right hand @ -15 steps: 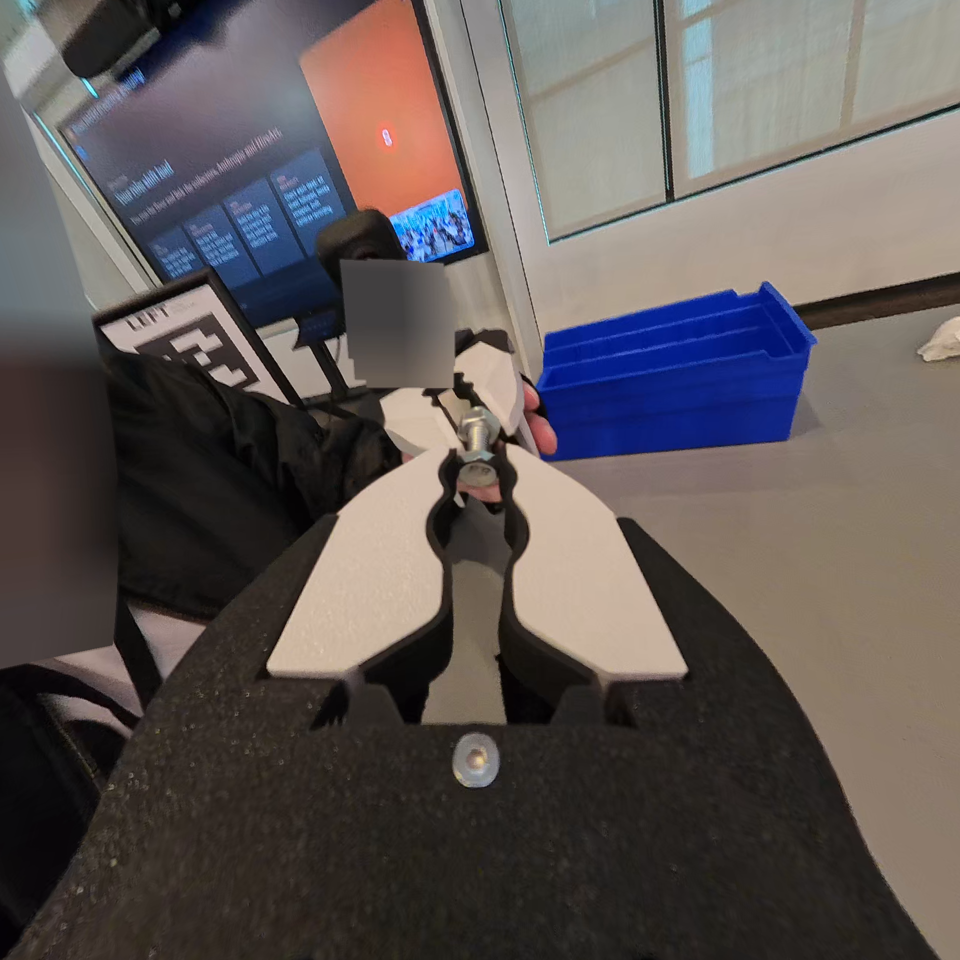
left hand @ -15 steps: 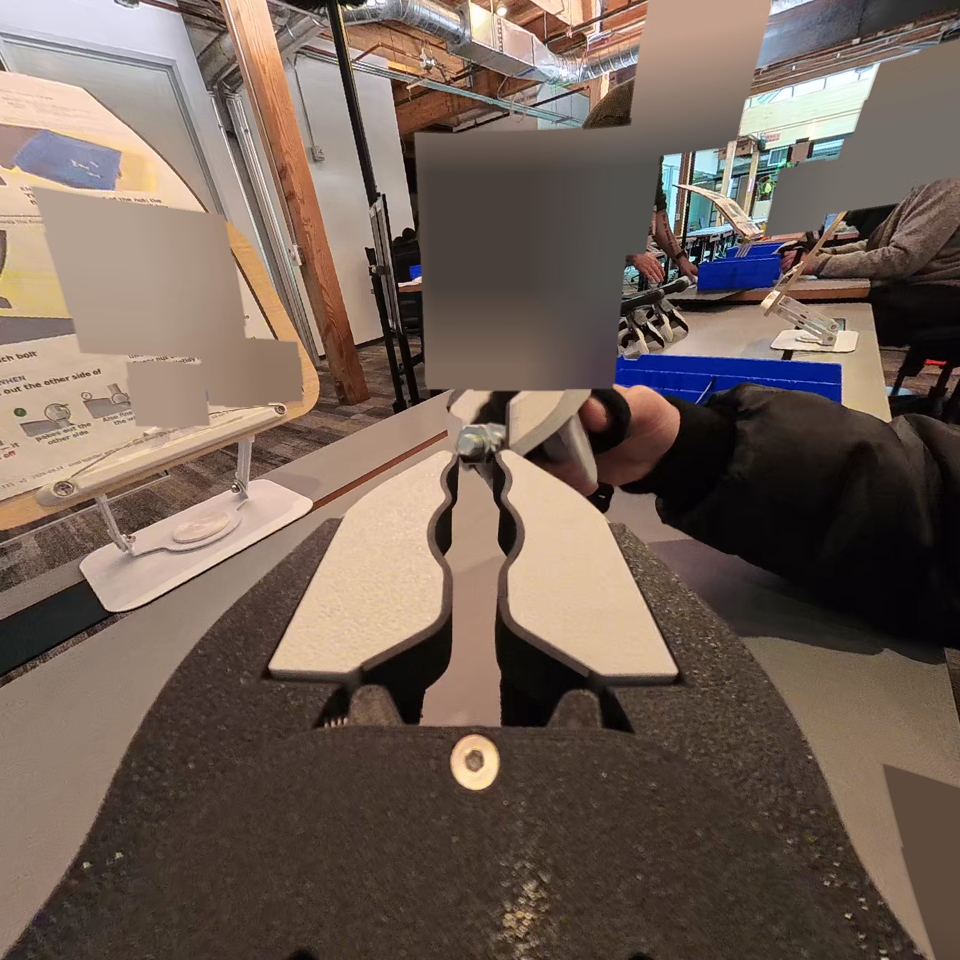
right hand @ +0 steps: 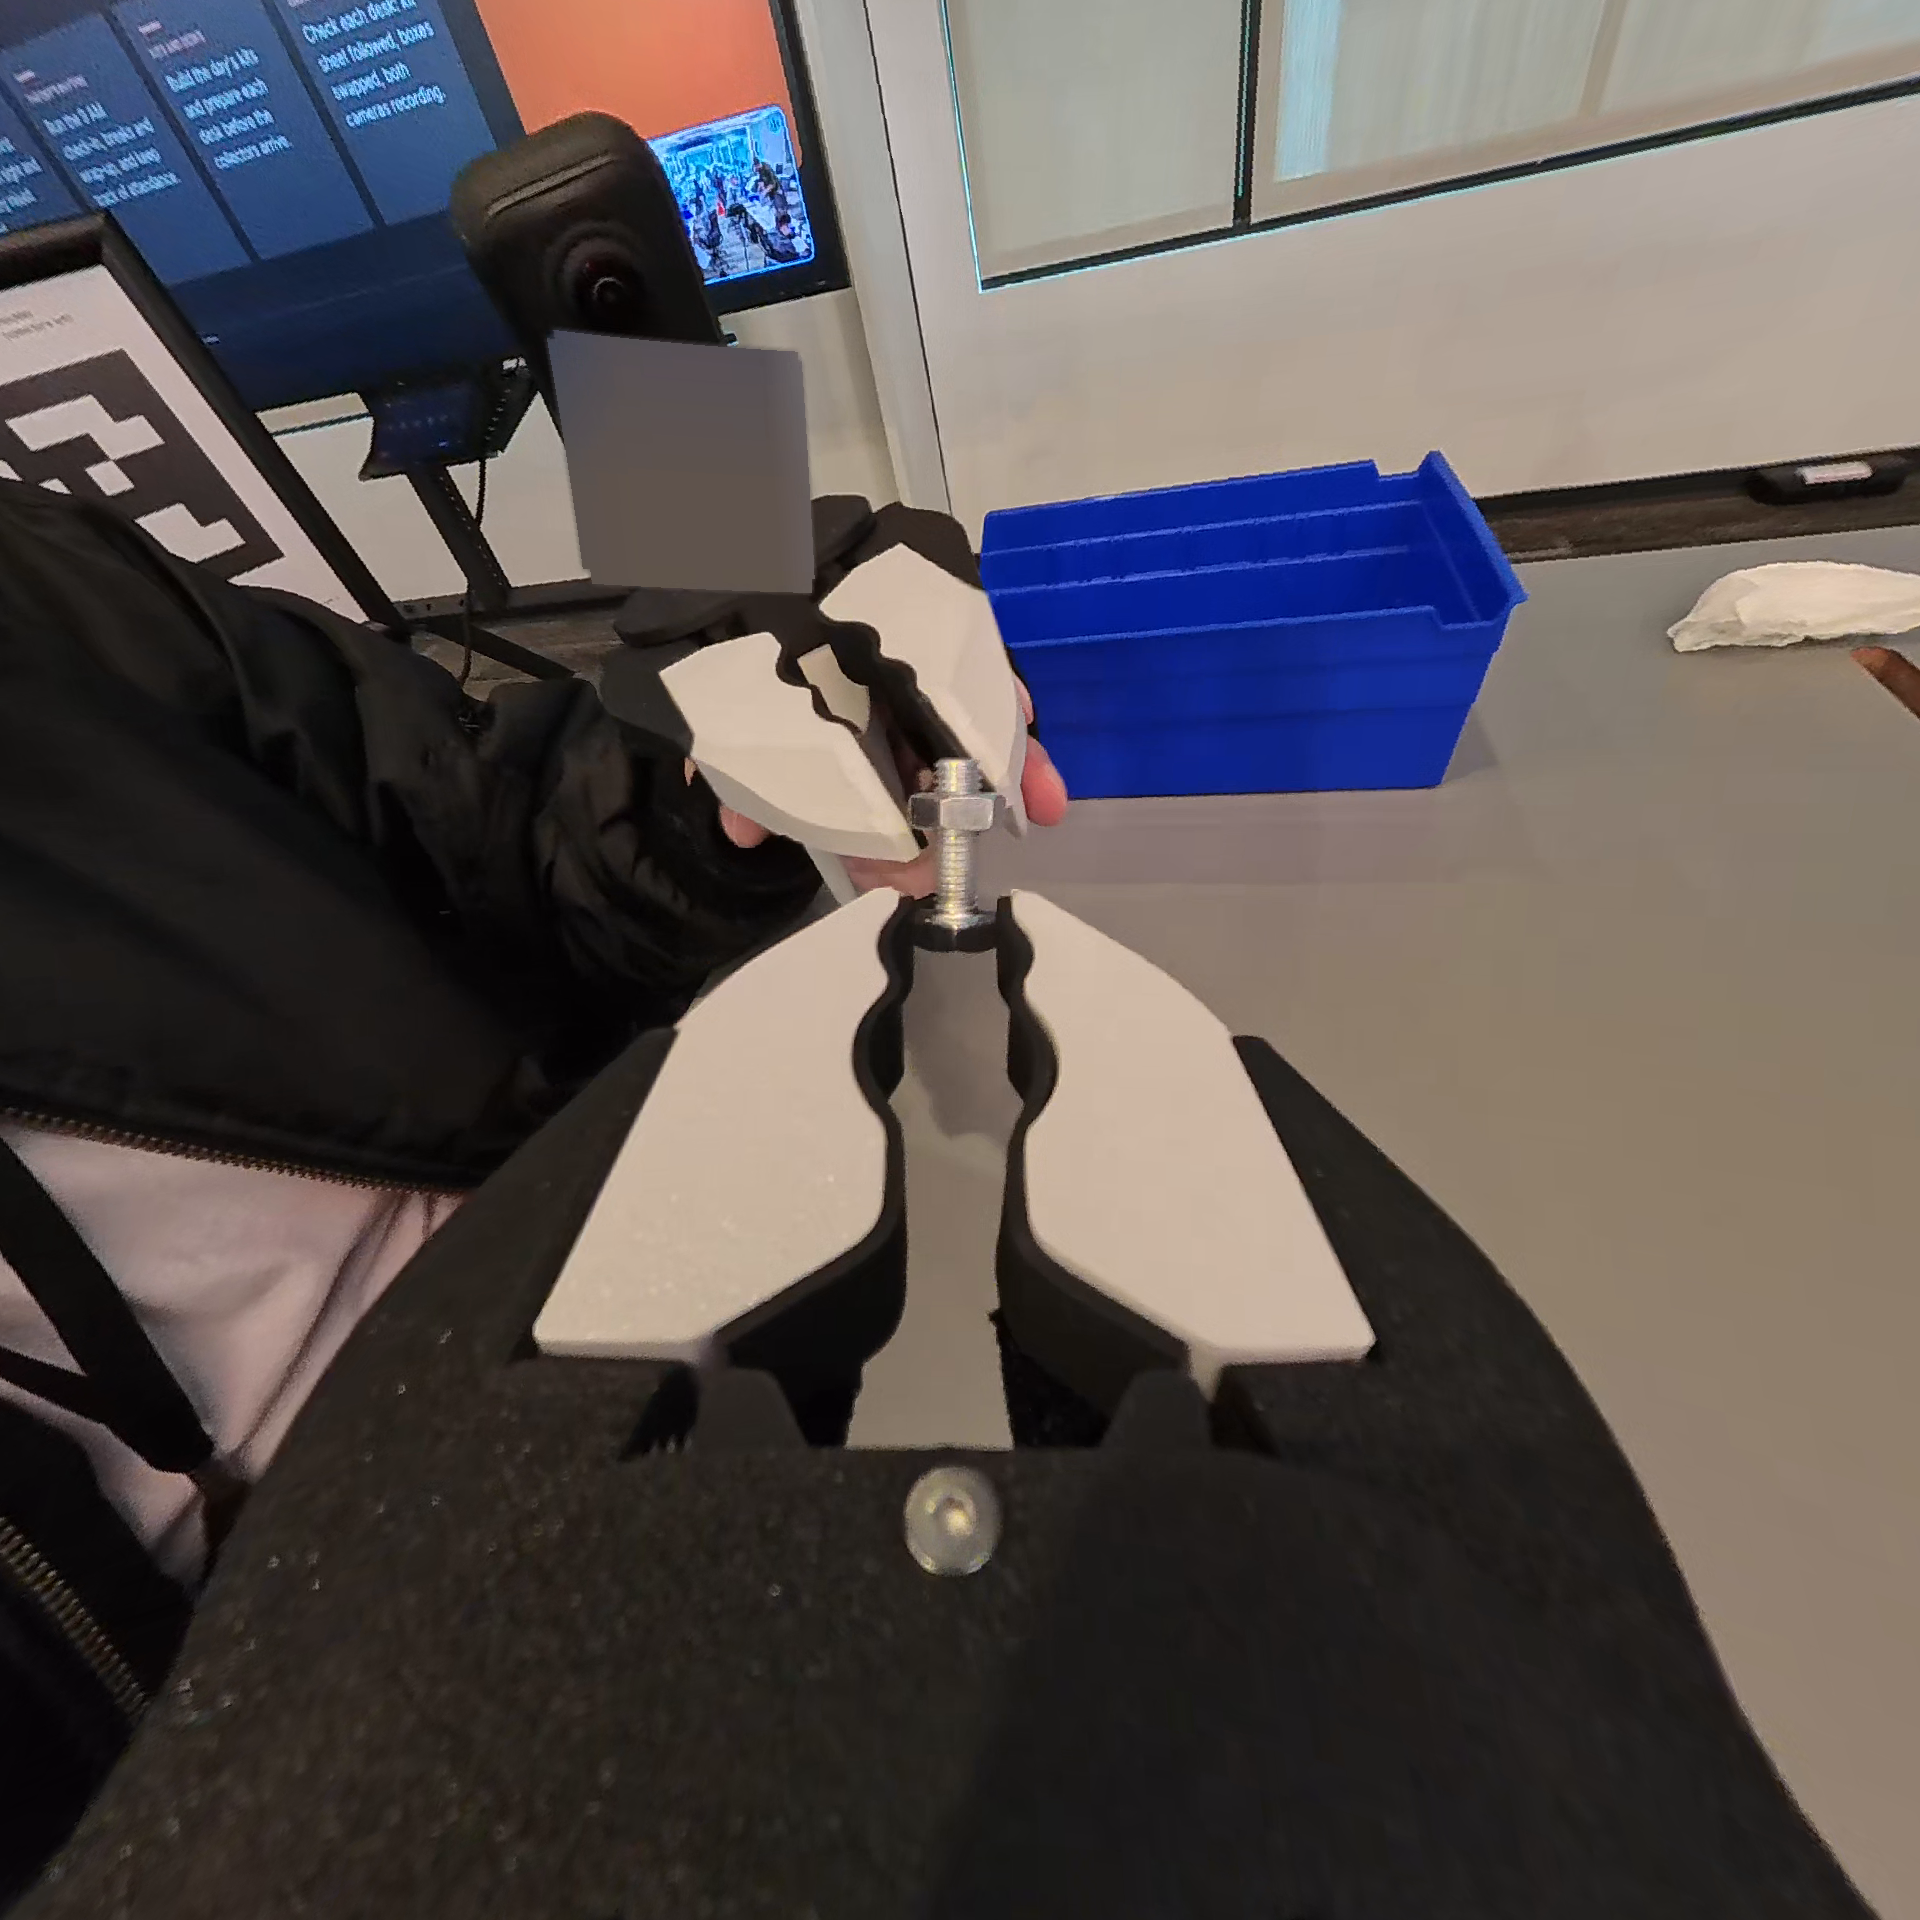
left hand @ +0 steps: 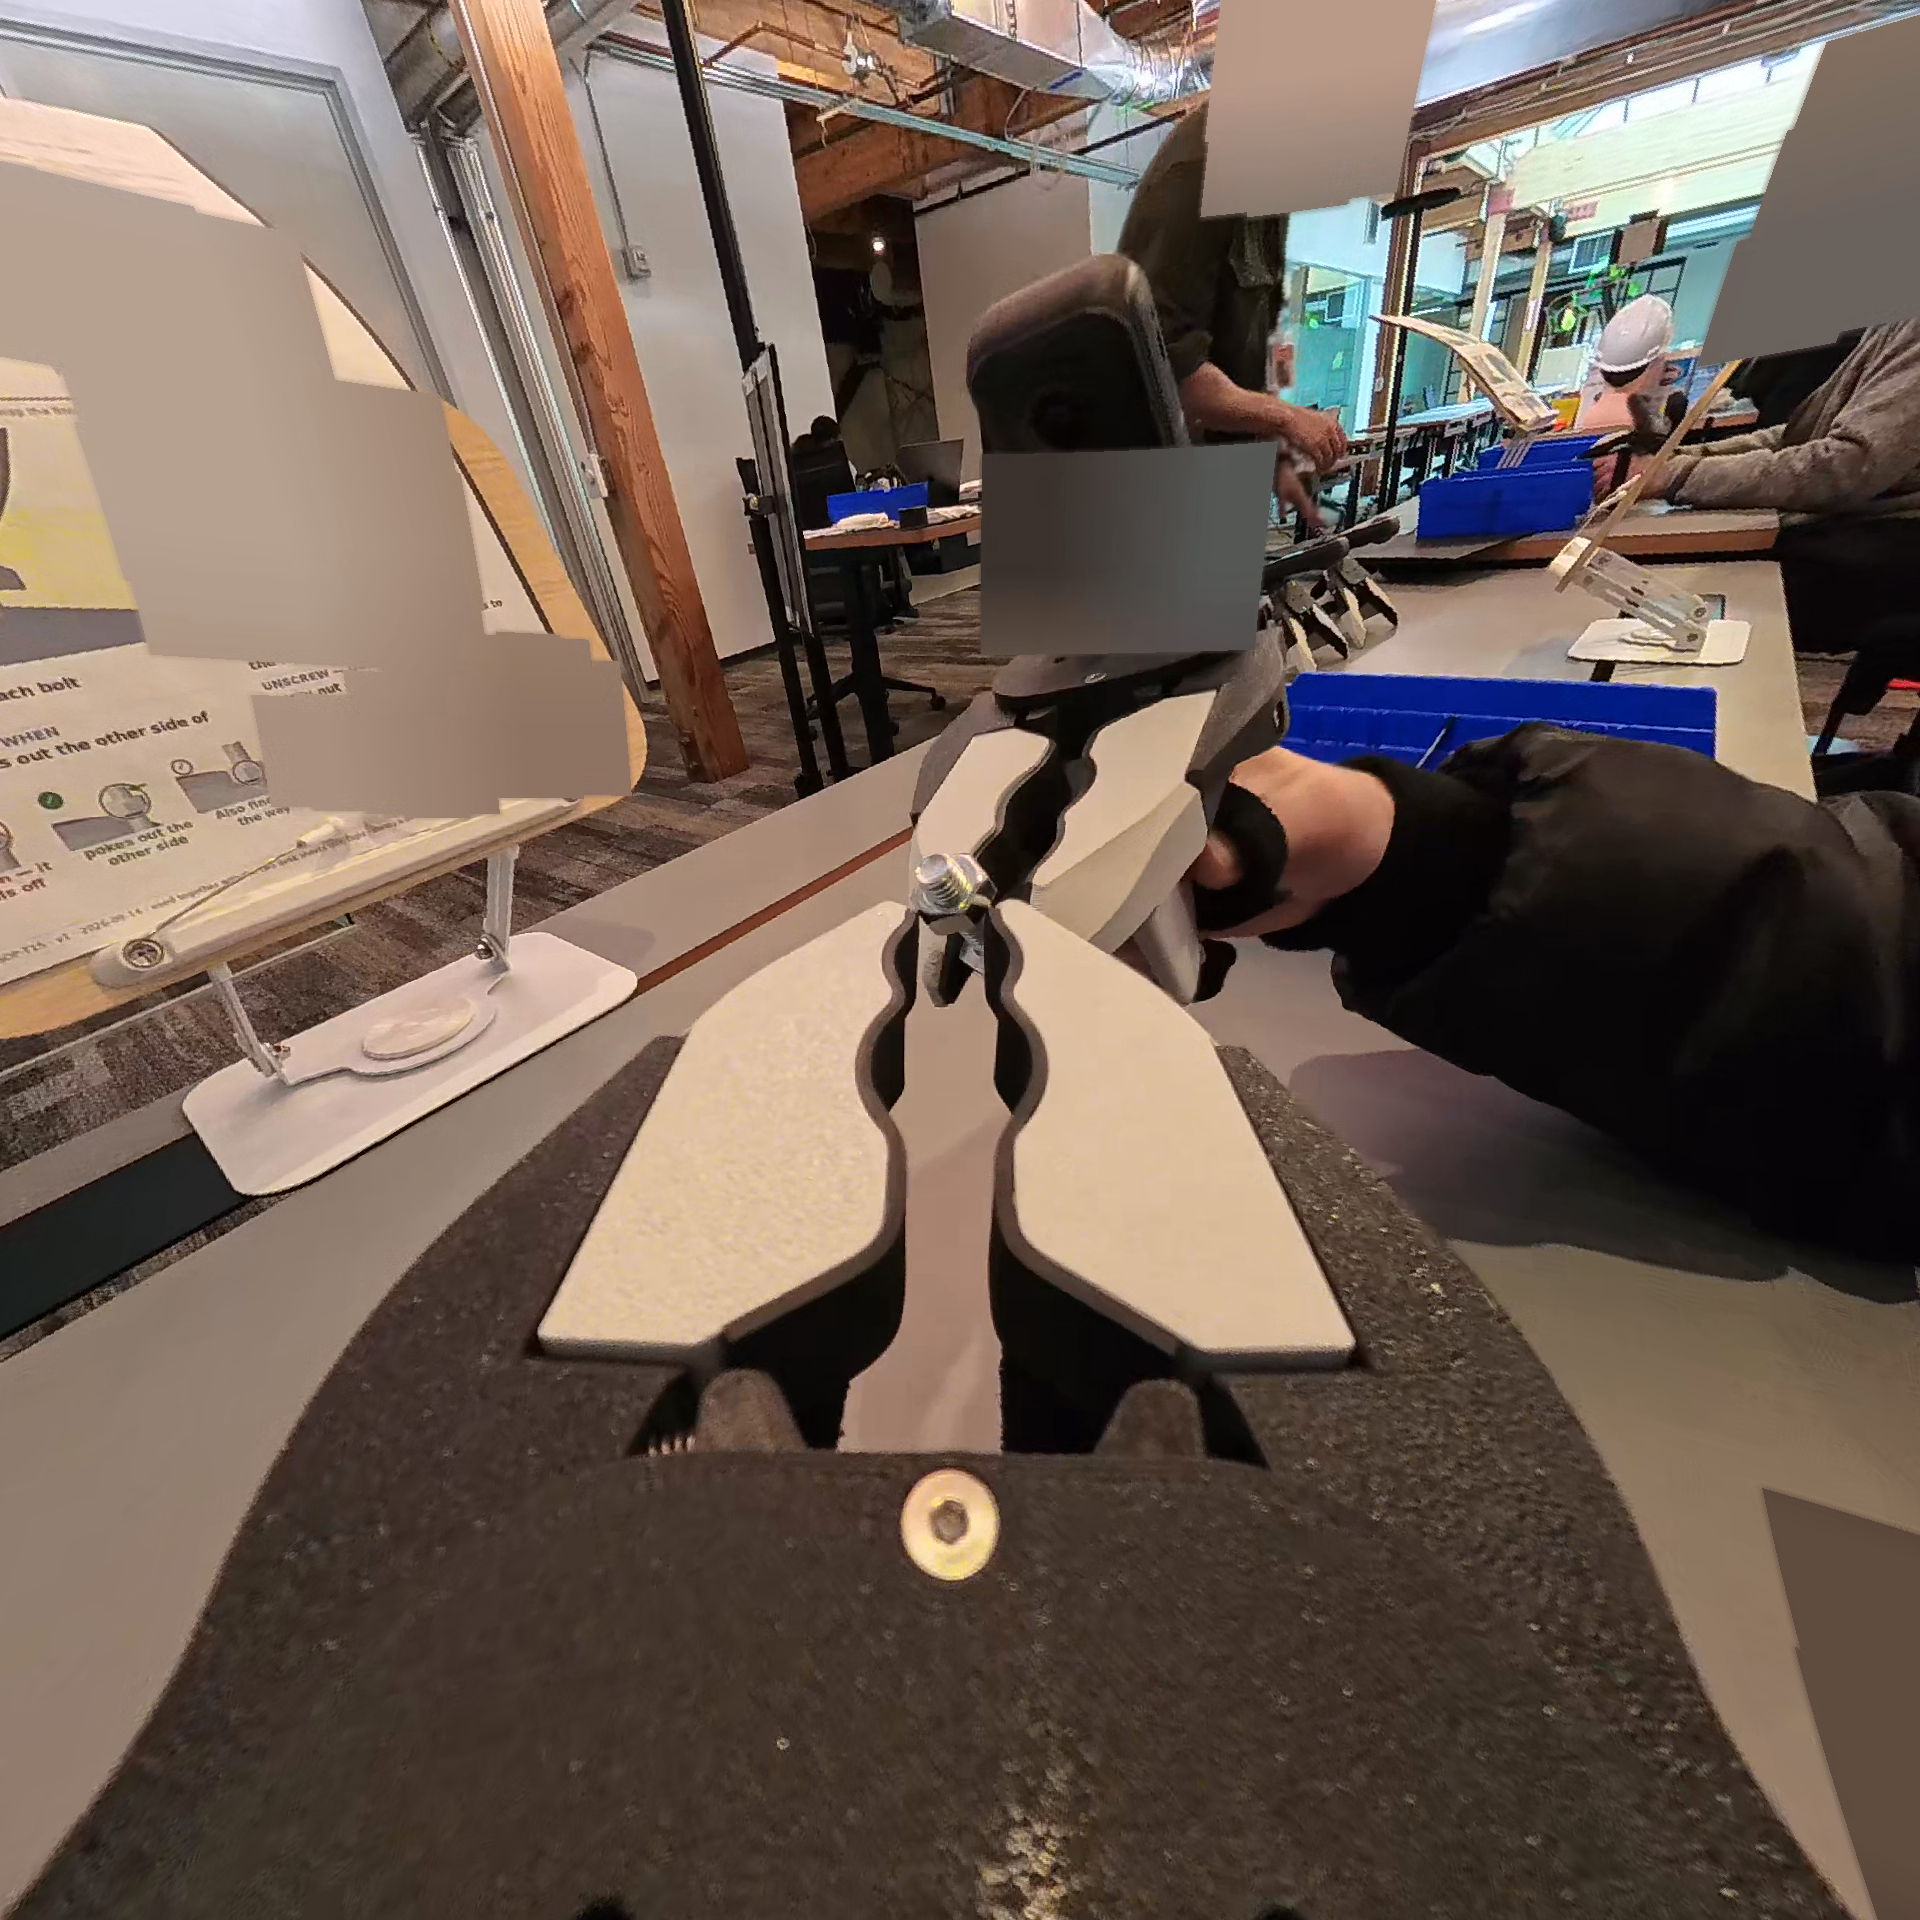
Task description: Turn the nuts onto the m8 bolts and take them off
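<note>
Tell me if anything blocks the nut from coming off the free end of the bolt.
Nothing visible does. The nut, pinched by the left tool, sits near the bolt's threaded tip; beyond that tip is open air. The right tool grips the bolt's head end.

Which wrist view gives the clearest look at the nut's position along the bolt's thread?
The right wrist view: the bolt appears side-on, the nut sitting near its far end. The left wrist view shows the nut nearly end-on, hiding most of the thread.
</note>
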`<state>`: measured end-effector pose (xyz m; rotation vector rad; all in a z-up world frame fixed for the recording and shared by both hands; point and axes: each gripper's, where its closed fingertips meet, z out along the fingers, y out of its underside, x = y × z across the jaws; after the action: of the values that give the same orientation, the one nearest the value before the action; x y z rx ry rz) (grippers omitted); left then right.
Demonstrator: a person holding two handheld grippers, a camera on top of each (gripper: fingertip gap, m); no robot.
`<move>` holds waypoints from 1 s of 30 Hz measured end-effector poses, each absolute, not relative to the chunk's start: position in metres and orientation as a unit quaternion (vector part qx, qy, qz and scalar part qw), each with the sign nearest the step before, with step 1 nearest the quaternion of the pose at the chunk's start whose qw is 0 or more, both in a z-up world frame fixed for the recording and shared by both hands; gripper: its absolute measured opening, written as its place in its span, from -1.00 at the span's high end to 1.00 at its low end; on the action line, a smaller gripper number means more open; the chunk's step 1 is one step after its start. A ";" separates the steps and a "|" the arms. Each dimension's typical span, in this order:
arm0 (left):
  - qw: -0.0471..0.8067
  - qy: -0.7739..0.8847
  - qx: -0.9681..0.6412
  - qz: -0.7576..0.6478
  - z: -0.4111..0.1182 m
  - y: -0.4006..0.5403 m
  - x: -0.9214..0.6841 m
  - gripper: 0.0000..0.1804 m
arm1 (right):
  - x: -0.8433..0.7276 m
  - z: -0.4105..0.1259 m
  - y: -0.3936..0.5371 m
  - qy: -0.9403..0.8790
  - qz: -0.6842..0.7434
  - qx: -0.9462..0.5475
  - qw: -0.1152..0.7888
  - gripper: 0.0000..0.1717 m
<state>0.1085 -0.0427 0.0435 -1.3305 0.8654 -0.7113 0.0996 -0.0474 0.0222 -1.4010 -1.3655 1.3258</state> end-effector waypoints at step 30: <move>0.696 0.371 -0.556 -0.264 0.051 -0.036 0.112 0.86 | 0.108 0.043 -0.036 -0.541 0.455 -0.482 0.519 0.70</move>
<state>0.1116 -0.0361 0.0509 -1.2394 0.8284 -0.5881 0.1084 -0.0357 0.0431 -1.1555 -1.2968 1.0904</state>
